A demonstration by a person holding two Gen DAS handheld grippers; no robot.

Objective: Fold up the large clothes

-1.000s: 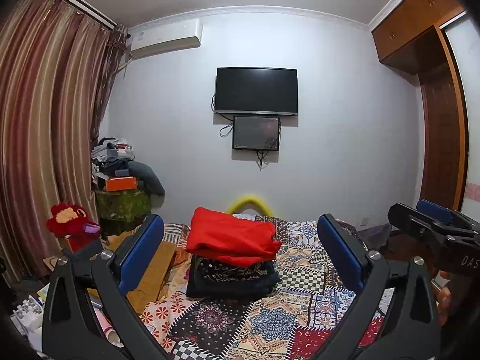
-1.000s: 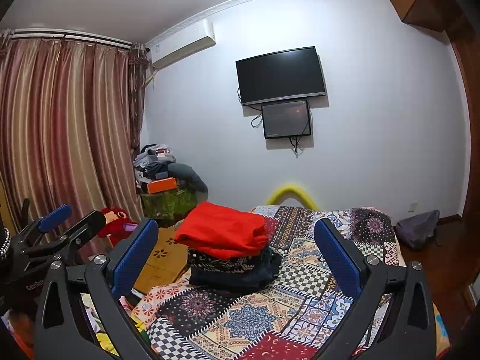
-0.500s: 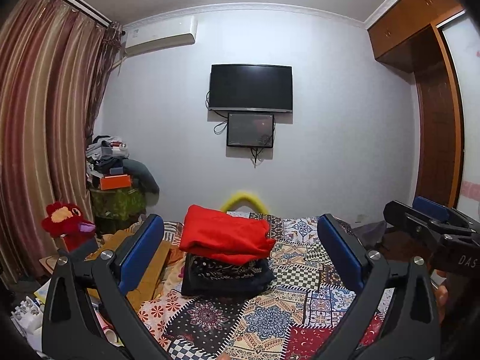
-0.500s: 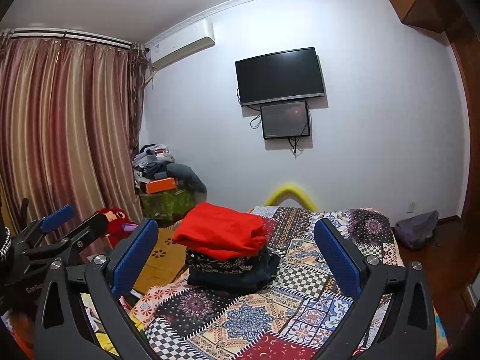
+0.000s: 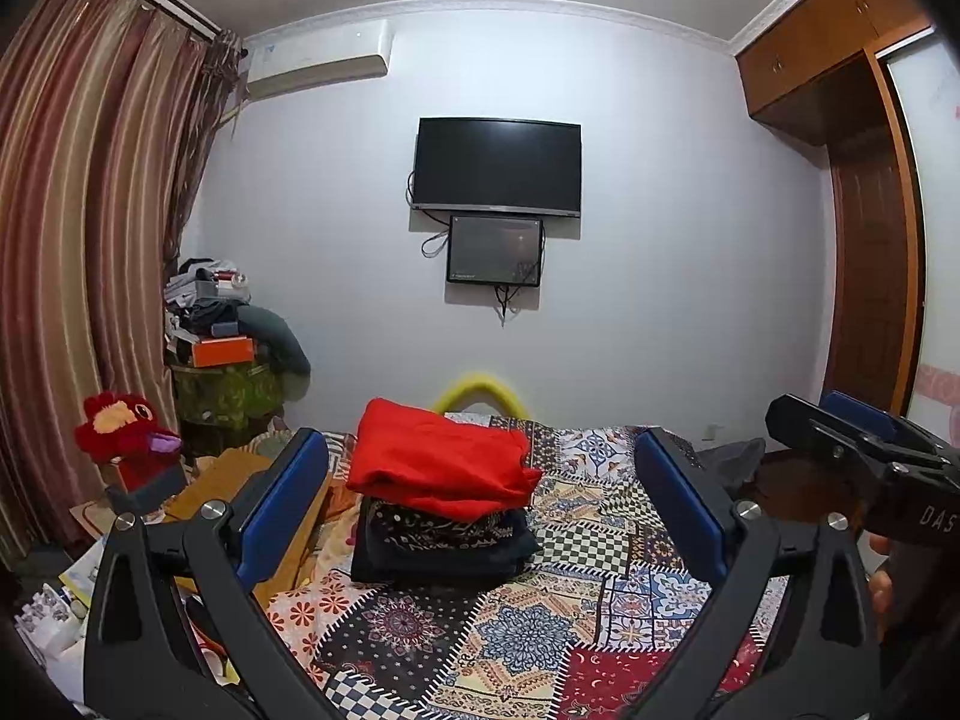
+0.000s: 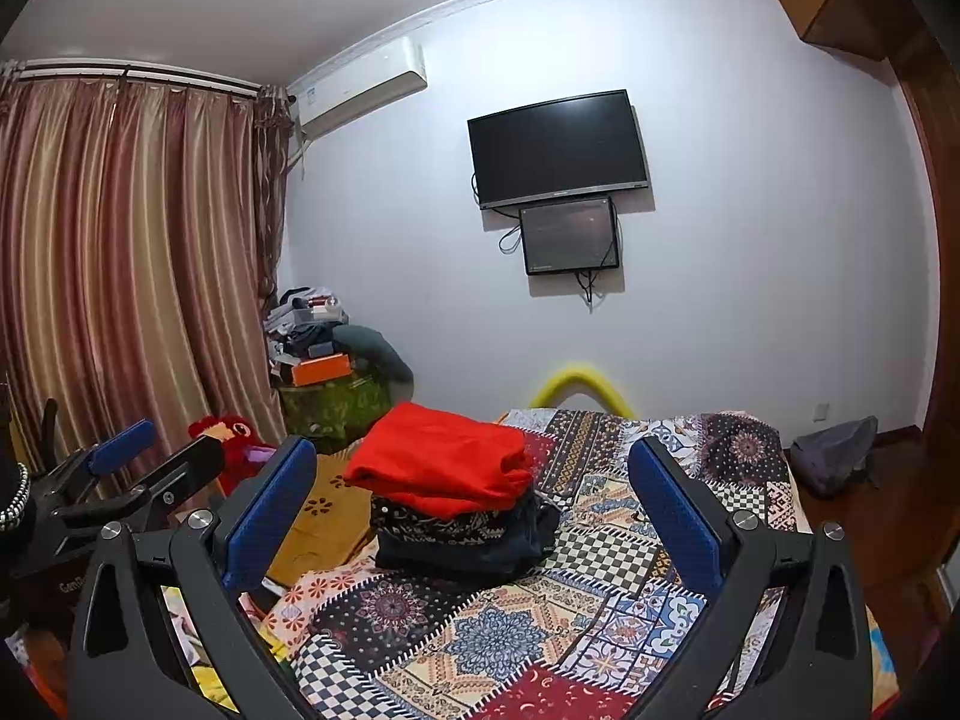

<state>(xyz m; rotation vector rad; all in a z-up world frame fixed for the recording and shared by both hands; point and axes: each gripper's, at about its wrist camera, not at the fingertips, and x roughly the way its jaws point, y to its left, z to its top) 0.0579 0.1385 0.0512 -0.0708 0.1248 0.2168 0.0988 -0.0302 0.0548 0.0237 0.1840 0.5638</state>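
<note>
While the left gripper [image 5: 480, 498] hangs above the near end of the bed [image 5: 600, 618], its jaws spread wide with nothing between the blue pads, the left view shows the stack [image 5: 441, 504] sitting centre-left on the quilt, framed between the fingers but well beyond them. Red top [image 5: 438, 459] lies folded flat on the dark patterned pieces, long axis roughly left-right, its thick folded edge facing the camera and lower right. Right gripper [image 5: 864, 456] intrudes at the right edge, beside the bed. Around: curtain [image 5: 78, 240] left, red plush [image 5: 123, 426] and a cluttered stand [image 5: 225, 384] in the corner, TV [image 5: 497, 165] on the far wall, yellow arc [image 5: 477, 393] behind the stack, wardrobe [image 5: 864, 180] right.

Right view: right gripper [image 6: 474, 495] also gaping, empty, over the quilt's near end. Stack [image 6: 459, 501] again centre-left on the bed [image 6: 630, 540], near its left edge; red top's [image 6: 441, 462] long axis runs left-right, tilted slightly down to the right. Left gripper [image 6: 156, 462] sits low left, off the bed, fingers apart, in front of the plush [image 6: 231, 429]. Grey bag [image 6: 834, 459] on the floor right. Path to the stack is unobstructed in both views.
</note>
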